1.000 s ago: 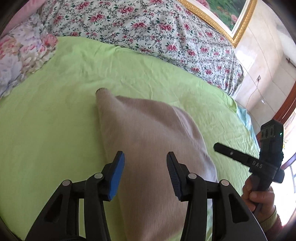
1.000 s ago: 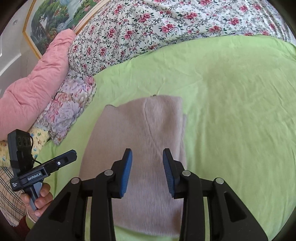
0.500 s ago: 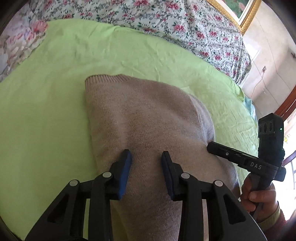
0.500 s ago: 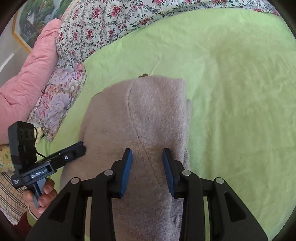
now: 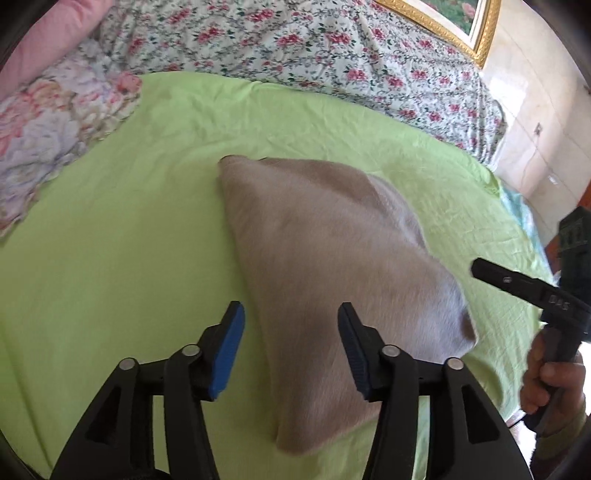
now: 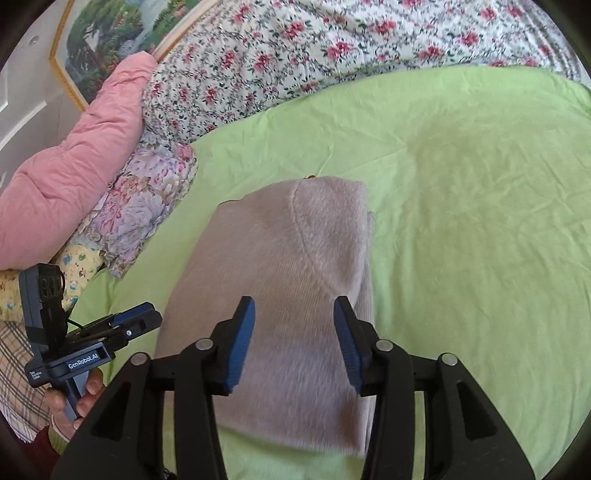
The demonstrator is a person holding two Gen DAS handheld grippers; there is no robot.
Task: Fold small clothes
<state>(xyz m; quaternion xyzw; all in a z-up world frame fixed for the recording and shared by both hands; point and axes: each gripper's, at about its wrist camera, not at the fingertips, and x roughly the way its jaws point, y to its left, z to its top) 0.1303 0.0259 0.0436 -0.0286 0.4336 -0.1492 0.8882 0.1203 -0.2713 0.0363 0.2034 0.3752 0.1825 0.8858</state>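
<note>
A beige knit garment (image 5: 325, 251) lies folded into a compact rectangle on the green sheet (image 5: 110, 258); it also shows in the right wrist view (image 6: 280, 273). My left gripper (image 5: 291, 347) is open and empty, held above the garment's near left edge. My right gripper (image 6: 293, 339) is open and empty above the garment's near end. Each gripper also appears in the other's view: the right one (image 5: 517, 284) beside the garment's right corner, the left one (image 6: 125, 325) at its left side.
A floral quilt (image 6: 332, 48) lies along the far side of the bed. A pink pillow (image 6: 74, 162) and a flowered pillow (image 6: 144, 206) sit at the left. A gold-framed picture (image 5: 443, 22) hangs behind. The bed's right edge (image 5: 517, 206) drops toward a tiled wall.
Both grippers have pulled back and up from the garment and opened wider. The garment stays folded on the sheet.
</note>
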